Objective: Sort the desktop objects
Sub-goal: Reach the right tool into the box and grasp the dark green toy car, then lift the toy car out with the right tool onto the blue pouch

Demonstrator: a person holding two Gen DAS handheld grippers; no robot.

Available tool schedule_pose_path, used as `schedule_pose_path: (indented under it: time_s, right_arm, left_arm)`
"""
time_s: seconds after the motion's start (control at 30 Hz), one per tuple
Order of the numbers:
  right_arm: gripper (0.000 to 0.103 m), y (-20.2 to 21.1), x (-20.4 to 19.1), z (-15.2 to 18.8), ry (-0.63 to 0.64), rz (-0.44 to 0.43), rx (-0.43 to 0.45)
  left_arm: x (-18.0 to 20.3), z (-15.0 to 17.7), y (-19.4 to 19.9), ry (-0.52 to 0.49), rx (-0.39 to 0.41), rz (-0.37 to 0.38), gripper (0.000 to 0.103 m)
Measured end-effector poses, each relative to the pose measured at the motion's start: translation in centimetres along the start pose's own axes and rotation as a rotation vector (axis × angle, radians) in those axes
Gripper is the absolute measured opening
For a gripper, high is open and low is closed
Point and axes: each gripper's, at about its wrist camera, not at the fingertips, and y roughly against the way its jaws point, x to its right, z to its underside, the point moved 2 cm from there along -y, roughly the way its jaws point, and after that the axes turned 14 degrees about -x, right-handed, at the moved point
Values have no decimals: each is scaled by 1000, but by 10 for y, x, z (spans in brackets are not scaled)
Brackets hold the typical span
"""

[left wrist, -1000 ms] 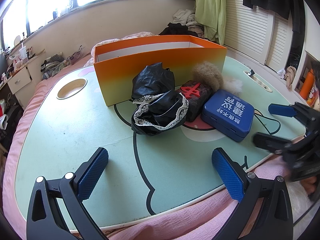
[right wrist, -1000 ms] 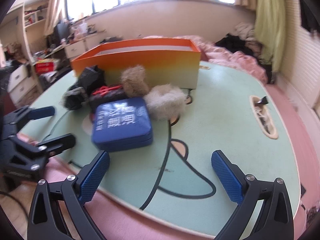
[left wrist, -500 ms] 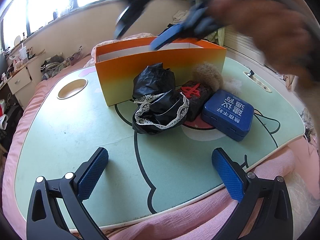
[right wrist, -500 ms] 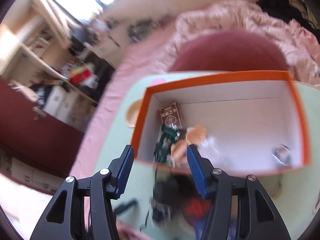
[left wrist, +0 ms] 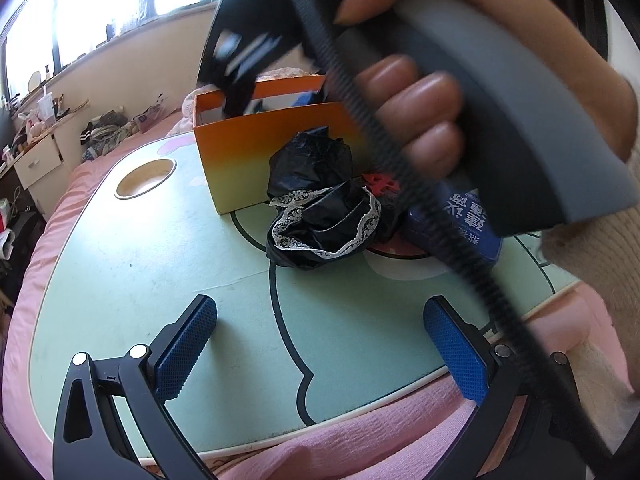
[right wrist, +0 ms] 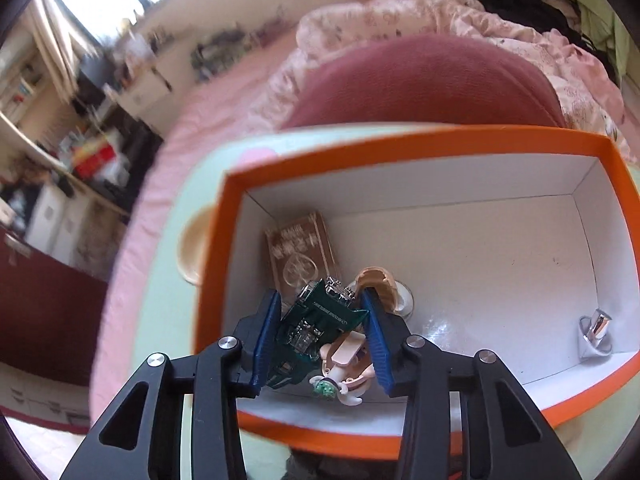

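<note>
Right gripper reaches into the orange box around a green toy car.

The green toy car lies at the near left of the orange box, between the narrowed fingers of the right gripper; whether they actually clamp it cannot be told. A brown card pack, a beige figure and a silver piece also lie inside. The left gripper hovers released over the green bench, facing a black lace-trimmed bag and a blue case just before the box. The right hand grips its handle overhead.
</note>
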Motion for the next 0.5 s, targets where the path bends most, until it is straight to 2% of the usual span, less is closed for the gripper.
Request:
schedule_pose_path:
  time_s: [0.13, 0.17, 0.2, 0.27, 0.3, 0.33, 0.37, 0.5]
  right_arm:
    - [40, 66, -1, 15, 21, -53, 232]
    - [37, 82, -1, 23, 26, -56, 278]
    - [29, 100, 1, 33, 31, -53, 327]
    - [25, 135, 5, 61, 69, -49, 400]
    - [13, 144, 7, 71, 85, -38, 412]
    - [8, 153, 12, 83, 95, -25, 425]
    - [7, 158, 17, 91, 98, -21, 428]
    - [2, 143, 54, 109, 79, -60, 344]
  left_arm:
    - [0, 0, 0, 0, 0, 0, 103]
    - [0, 0, 0, 1, 1, 0, 103]
    - [0, 0, 0, 0, -1, -1, 103]
    - [-1, 0, 1, 0, 0, -1, 103]
    - [-3, 1, 1, -1, -1, 0, 103]
    - [-3, 1, 1, -1, -1, -1, 103]
    - [-3, 1, 1, 0, -1, 0, 103]
    - [-1, 0, 1, 0, -4, -3, 103]
